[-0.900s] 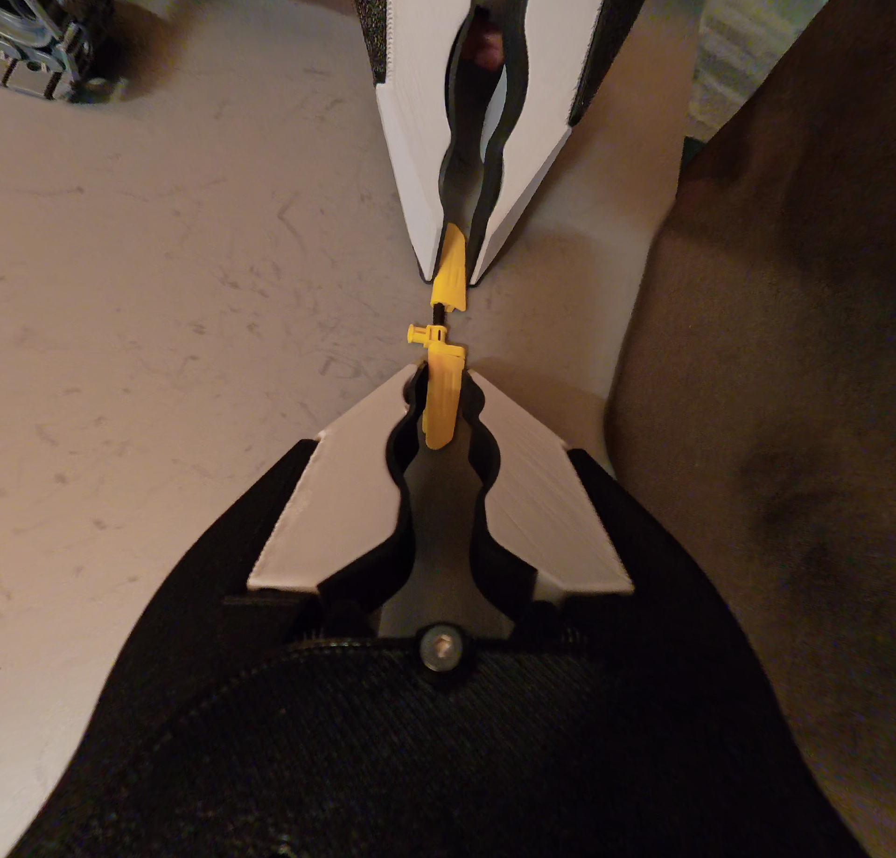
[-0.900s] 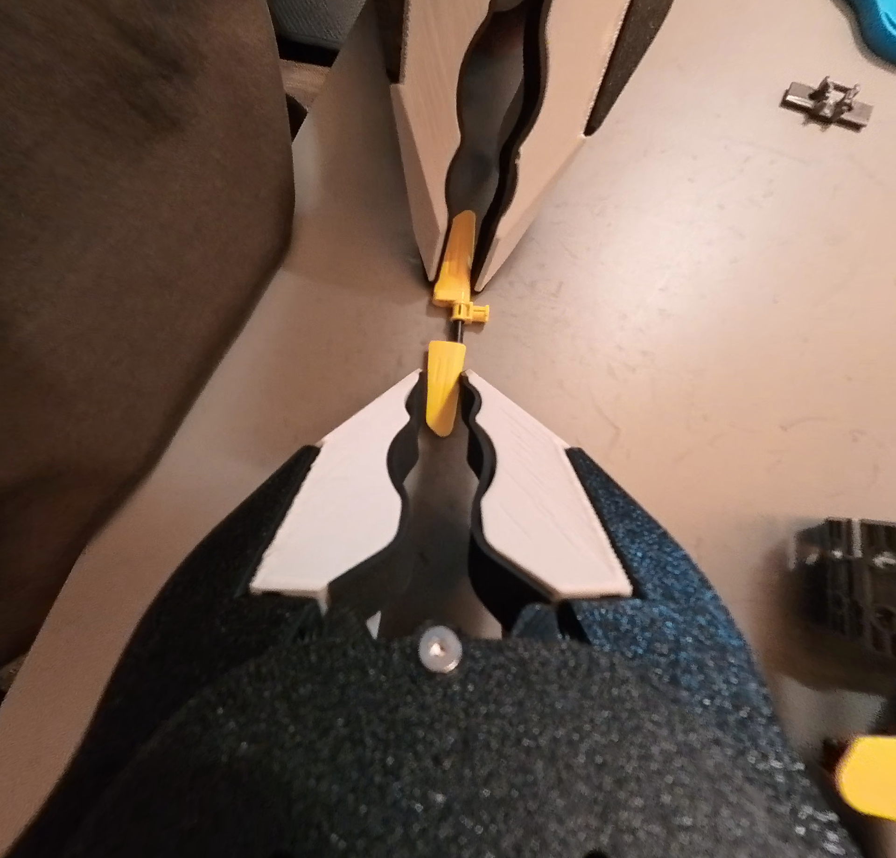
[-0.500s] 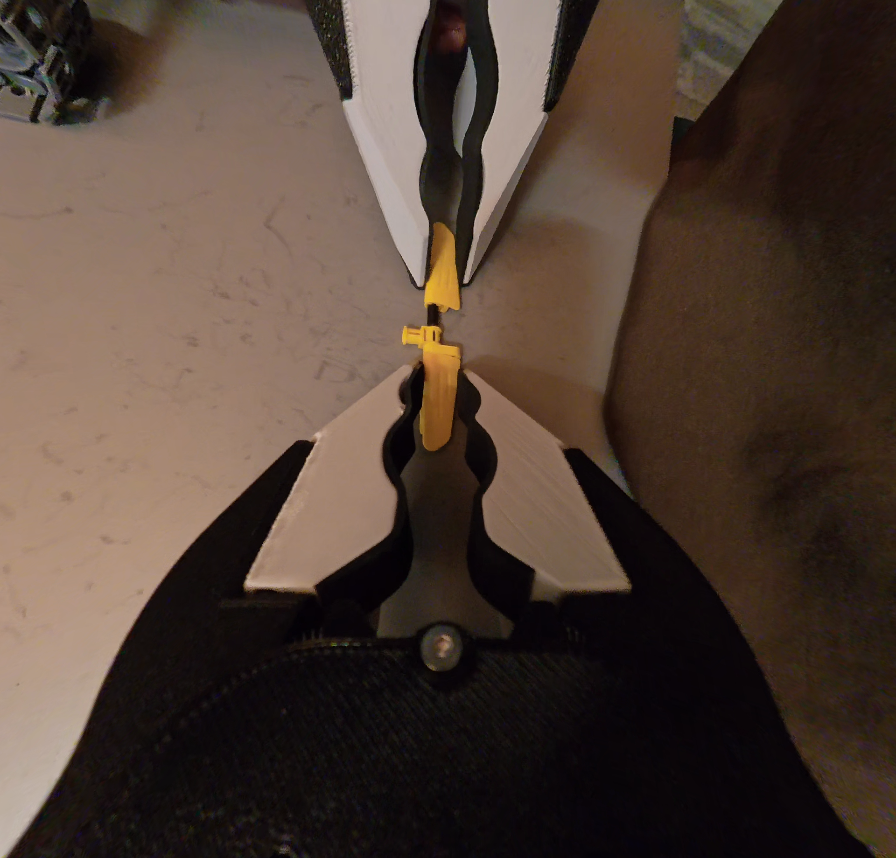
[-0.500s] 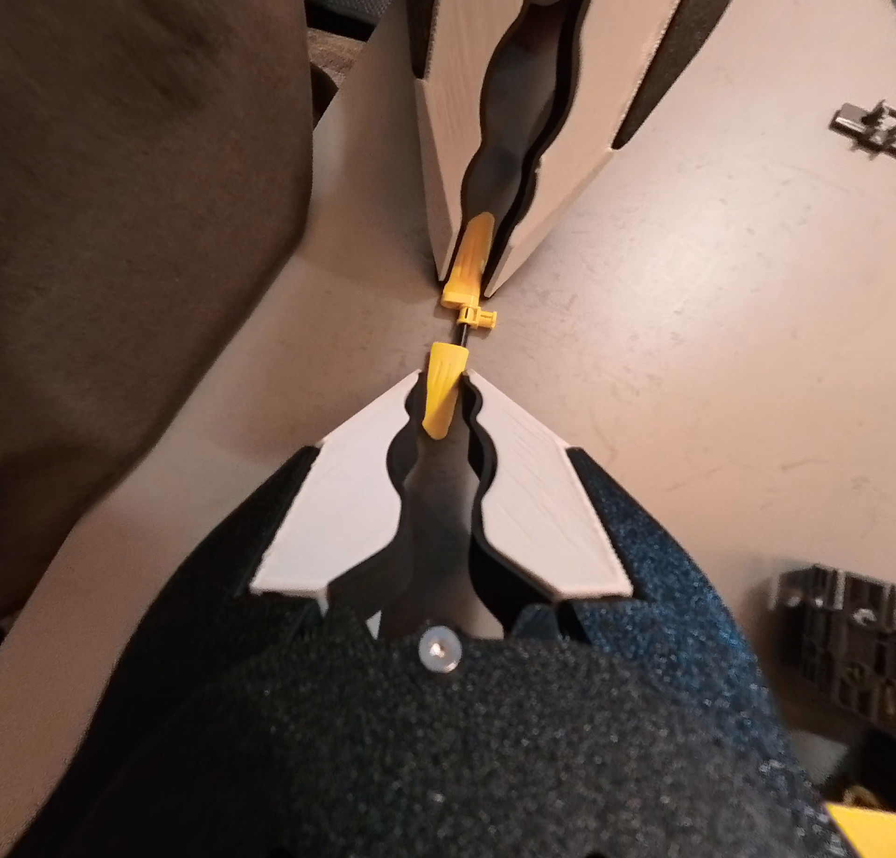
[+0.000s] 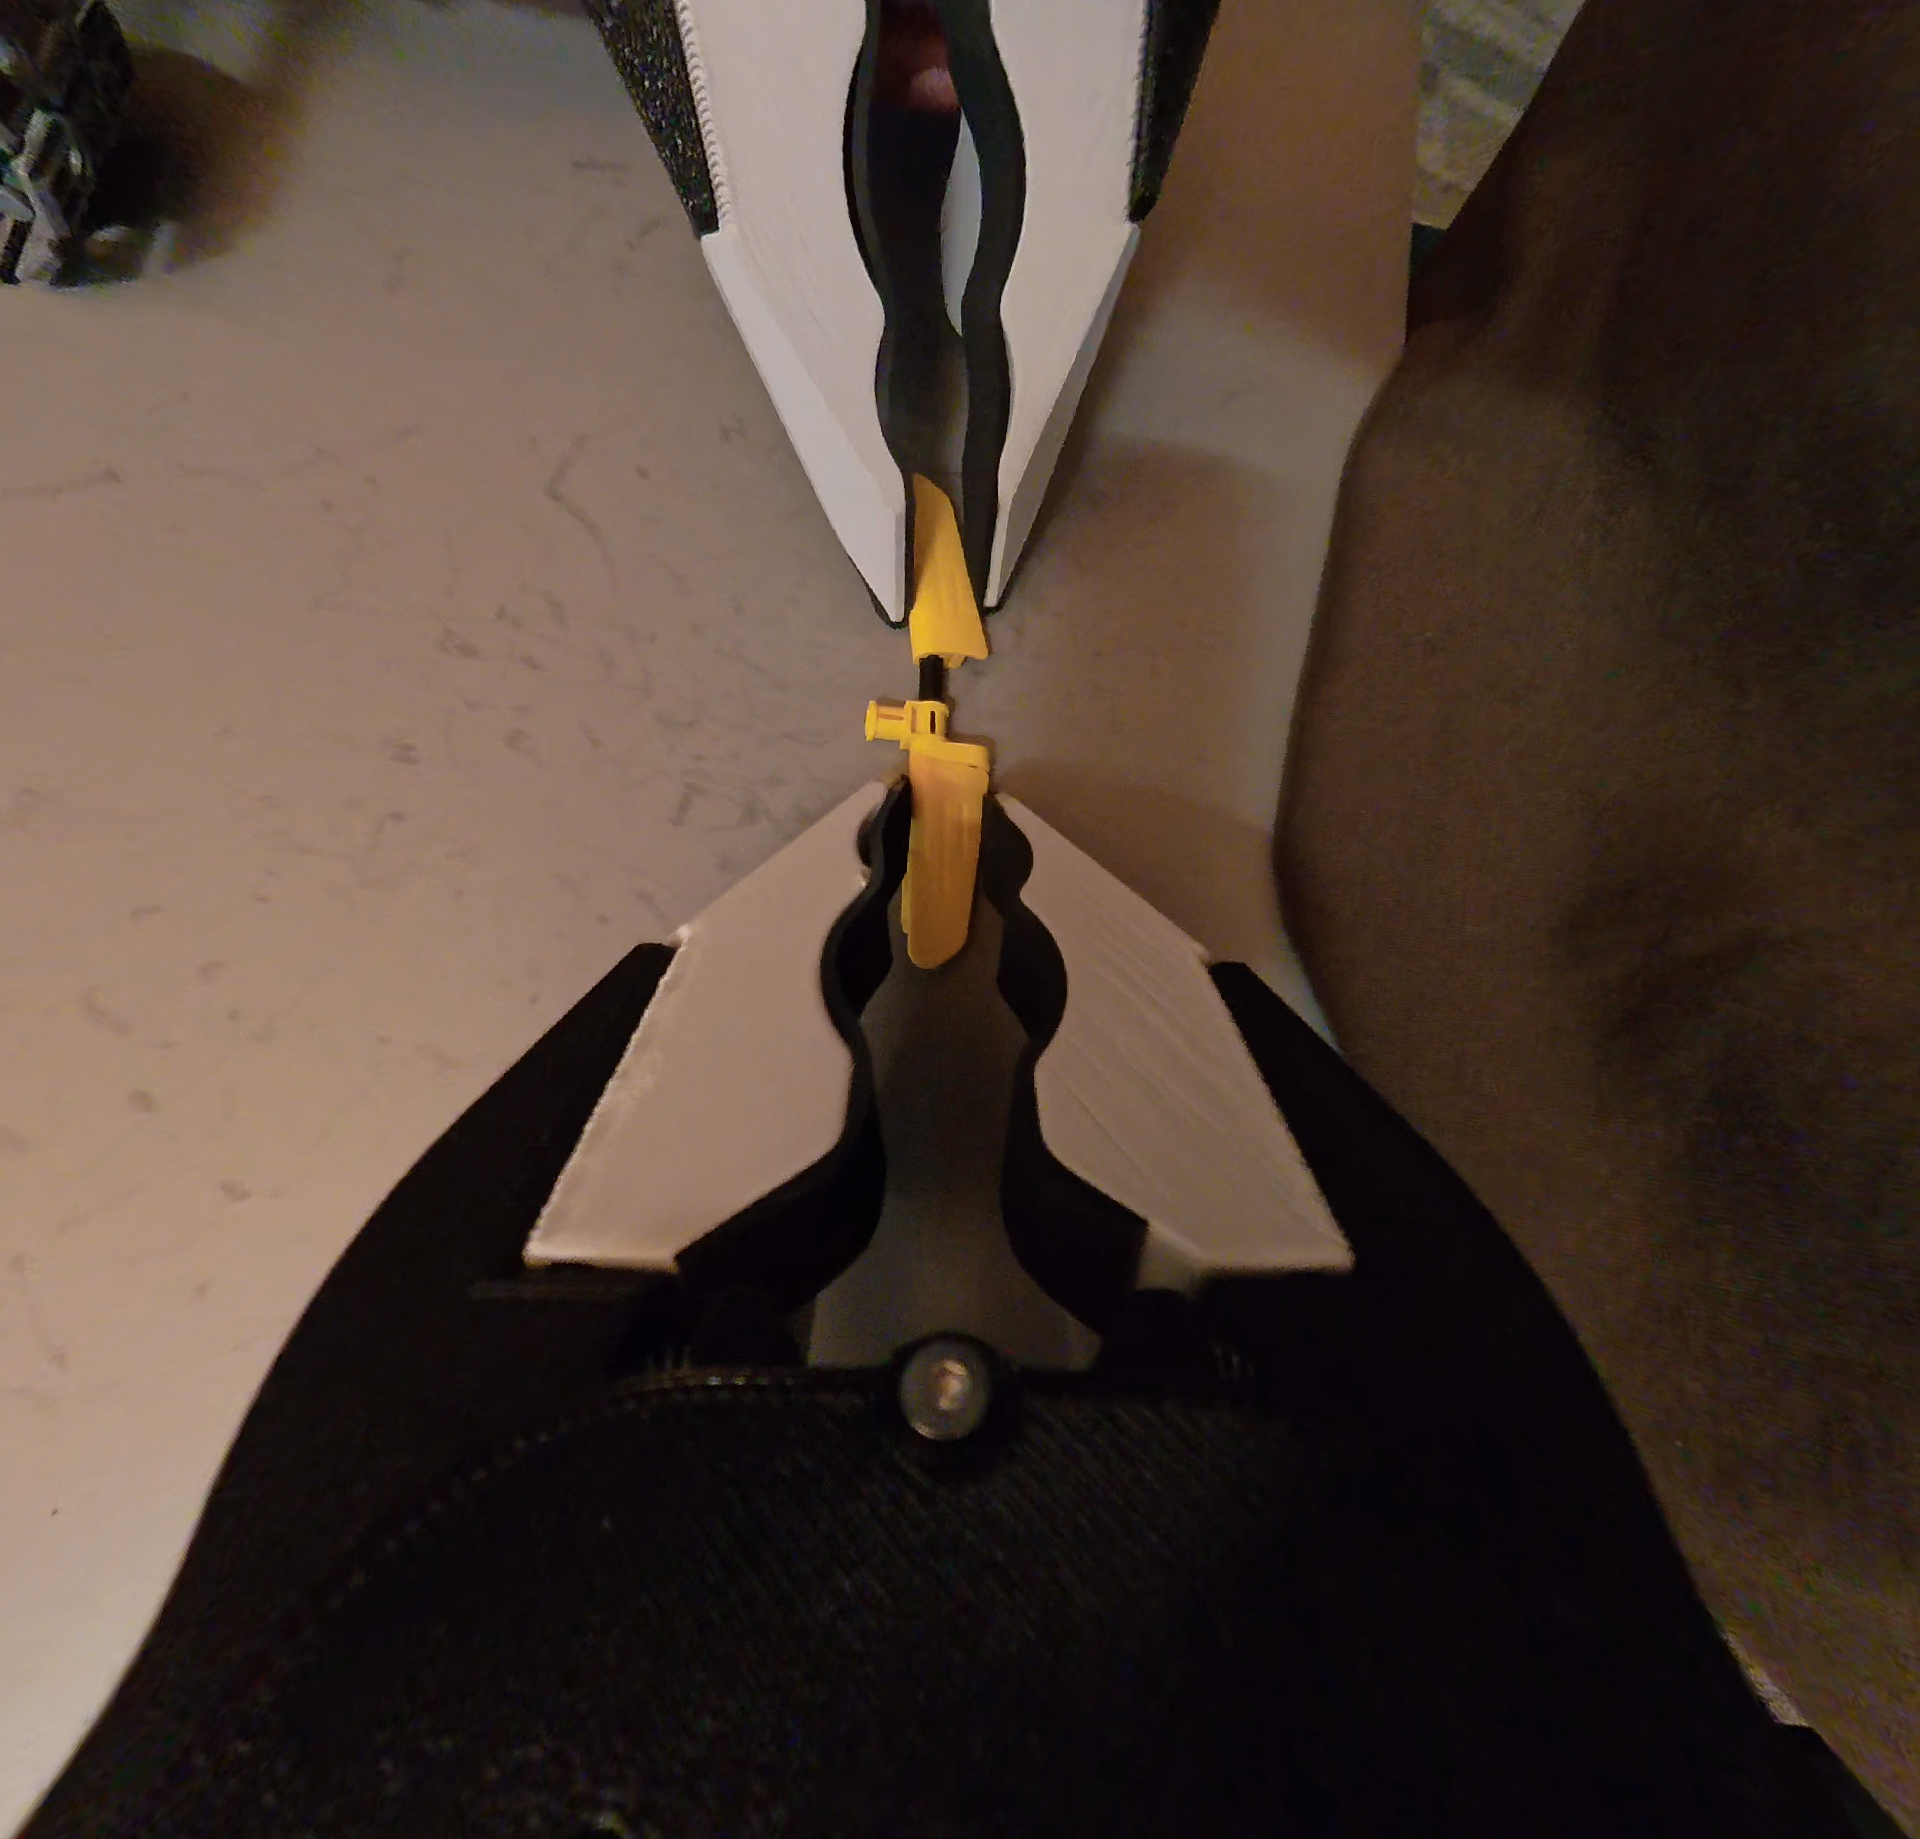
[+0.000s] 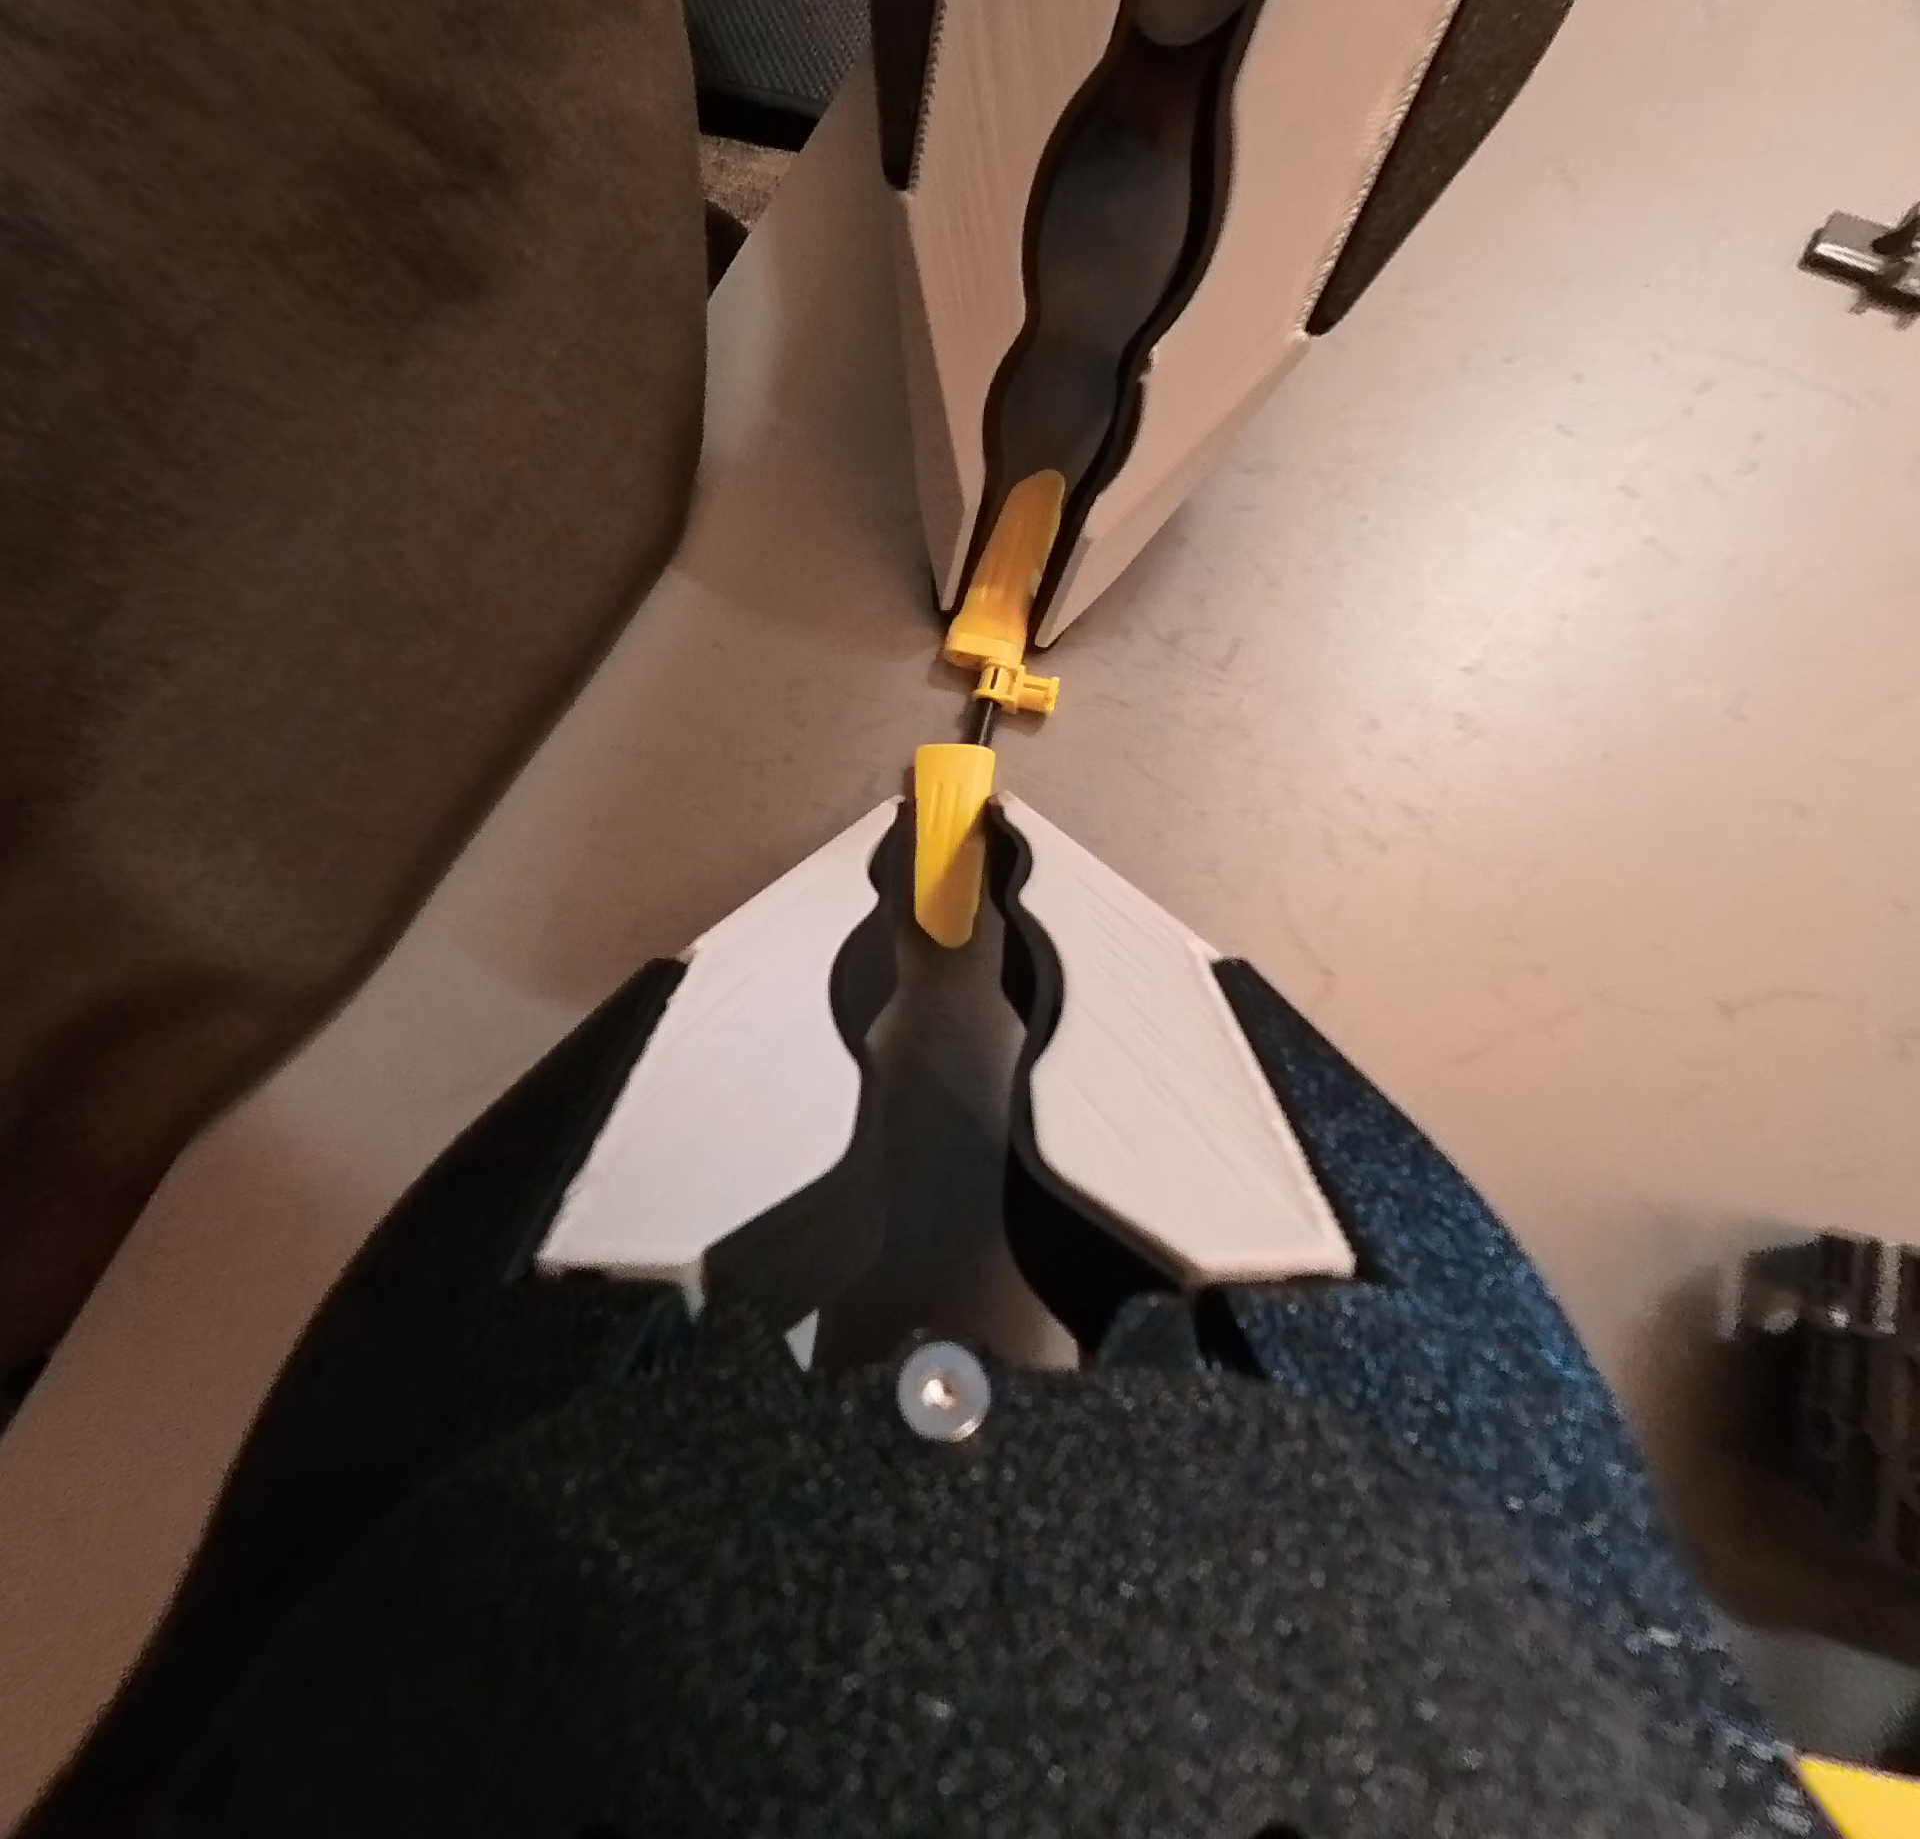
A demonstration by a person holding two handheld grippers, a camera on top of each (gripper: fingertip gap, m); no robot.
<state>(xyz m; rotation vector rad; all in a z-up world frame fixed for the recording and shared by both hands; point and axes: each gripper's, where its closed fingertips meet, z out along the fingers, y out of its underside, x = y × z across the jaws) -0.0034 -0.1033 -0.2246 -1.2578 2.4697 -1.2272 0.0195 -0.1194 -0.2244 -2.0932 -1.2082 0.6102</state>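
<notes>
Two small yellow blade-shaped pieces are joined end to end by a thin black axle [image 5: 935,675], held above the table. My left gripper [image 5: 940,802] is shut on the near yellow piece [image 5: 940,875], which carries a small yellow pin connector [image 5: 902,724] at its tip. My right gripper [image 5: 940,607] faces it, shut on the other yellow piece [image 5: 943,574]. In the right wrist view my right gripper [image 6: 945,802] pinches its yellow piece [image 6: 948,854]. The left gripper [image 6: 995,631] opposite holds its own piece [image 6: 1013,558] with the connector [image 6: 1020,693] and the axle [image 6: 982,724].
A pale scuffed table [image 5: 364,698] lies below. Dark brown cloth [image 5: 1610,854] fills the right of the left view and the left of the right view [image 6: 312,439]. A dark grey brick assembly [image 6: 1829,1311], a small grey part [image 6: 1870,251] and a yellow piece [image 6: 1860,1789] lie on the table. My two grippers' fingertips are within a few centimetres of each other.
Both grips hold unchanged. In the right wrist view the left gripper now leans more to the right and the table things have slid right. The yellow pieces stay joined on the axle.
</notes>
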